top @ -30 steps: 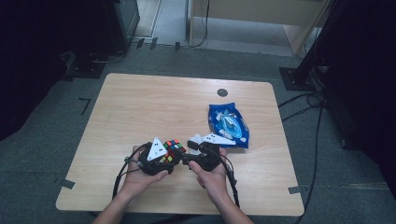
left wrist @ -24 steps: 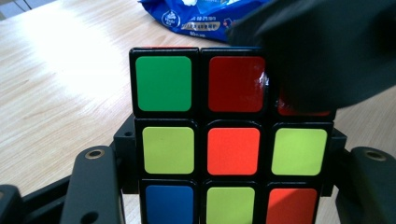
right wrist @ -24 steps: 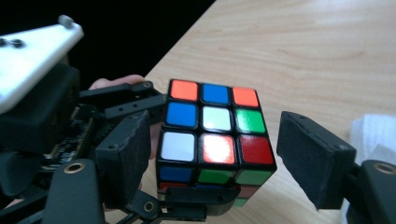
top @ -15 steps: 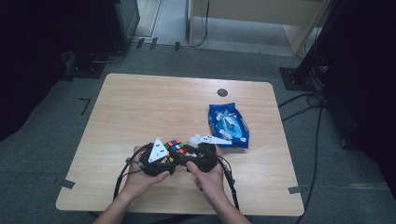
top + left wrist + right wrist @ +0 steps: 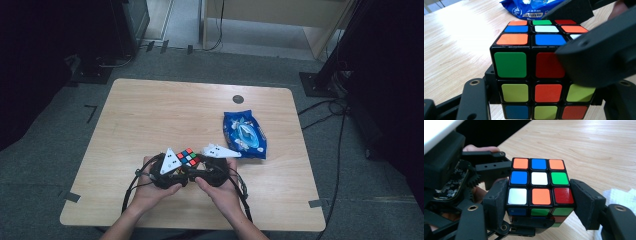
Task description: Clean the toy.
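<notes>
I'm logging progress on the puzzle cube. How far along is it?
Done: the cube is off the table, gripped by the left gripper low down and the right gripper across its top layer. In hand: both clamp it, set for a twist. Left: every visible face is mixed colours, so solving remains. The blue packet lies untouched.

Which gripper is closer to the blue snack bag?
Right. The right gripper sits beside the blue bag; the left gripper is farther, across the cube both clamp.

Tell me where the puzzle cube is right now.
In the high view the puzzle cube sits near the table's front edge, held between the left gripper and right gripper, left of the blue packet.
</notes>
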Tool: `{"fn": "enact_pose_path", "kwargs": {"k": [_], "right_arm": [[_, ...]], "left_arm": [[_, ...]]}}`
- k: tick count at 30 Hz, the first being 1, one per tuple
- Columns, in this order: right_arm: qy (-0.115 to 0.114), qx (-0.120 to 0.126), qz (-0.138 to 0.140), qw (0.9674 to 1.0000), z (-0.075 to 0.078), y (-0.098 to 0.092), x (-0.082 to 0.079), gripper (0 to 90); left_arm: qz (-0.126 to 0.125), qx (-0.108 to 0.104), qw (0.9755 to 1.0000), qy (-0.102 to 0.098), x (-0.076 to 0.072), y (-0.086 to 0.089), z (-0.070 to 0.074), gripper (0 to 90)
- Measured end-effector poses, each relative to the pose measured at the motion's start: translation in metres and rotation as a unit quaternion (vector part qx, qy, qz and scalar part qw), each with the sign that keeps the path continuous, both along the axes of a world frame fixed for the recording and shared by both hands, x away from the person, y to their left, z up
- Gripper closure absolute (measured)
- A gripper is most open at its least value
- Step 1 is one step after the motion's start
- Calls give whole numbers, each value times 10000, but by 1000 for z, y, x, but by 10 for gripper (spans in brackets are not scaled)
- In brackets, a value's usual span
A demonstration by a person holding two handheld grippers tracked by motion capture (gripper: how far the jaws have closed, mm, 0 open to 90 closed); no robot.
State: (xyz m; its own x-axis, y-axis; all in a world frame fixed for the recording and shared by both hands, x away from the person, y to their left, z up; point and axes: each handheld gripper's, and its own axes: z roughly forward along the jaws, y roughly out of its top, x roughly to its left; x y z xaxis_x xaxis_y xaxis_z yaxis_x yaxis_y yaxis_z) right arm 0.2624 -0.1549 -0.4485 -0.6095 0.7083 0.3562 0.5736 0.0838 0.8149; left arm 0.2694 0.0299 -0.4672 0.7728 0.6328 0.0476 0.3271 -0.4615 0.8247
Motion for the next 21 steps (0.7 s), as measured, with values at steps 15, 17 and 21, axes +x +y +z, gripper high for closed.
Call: {"fn": "enact_pose_path", "kwargs": {"k": [15,17,21], "right_arm": [[-204,451,232,9985,-32,-1,2,252],[-345,398,309,9981,-34,8,0,235],[-499,424,301,9974,-34,21,-3,221]], "left_arm": [[773,-1114,9894,513,24,54,20,338],[743,-1090,9899,511,22,52,21,339],[637,-1114,9900,589,19,44,22,338]]}}
